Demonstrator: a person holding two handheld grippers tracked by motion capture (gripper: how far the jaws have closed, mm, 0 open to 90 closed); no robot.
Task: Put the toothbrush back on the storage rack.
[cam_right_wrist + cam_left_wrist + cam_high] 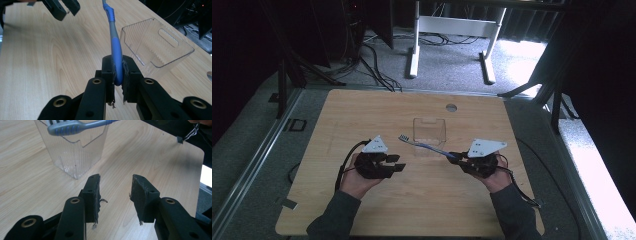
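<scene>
One toothbrush (424,145), one clear cup (429,131), two grippers. Left gripper (396,163): jaws apart, nothing between, near-left of cup. Toothbrush in air, head left, just in front of cup. Right gripper (454,156): jaws clamp toothbrush handle.

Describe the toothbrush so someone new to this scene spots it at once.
Start at the wooden table and find the clear plastic holder near its far middle. Just in front of it, the toothbrush hangs above the tabletop, its handle end clamped in the right gripper and its bristle head pointing left. It is the one slim blue-and-grey thing there; the left gripper is open and holds nothing.
</scene>
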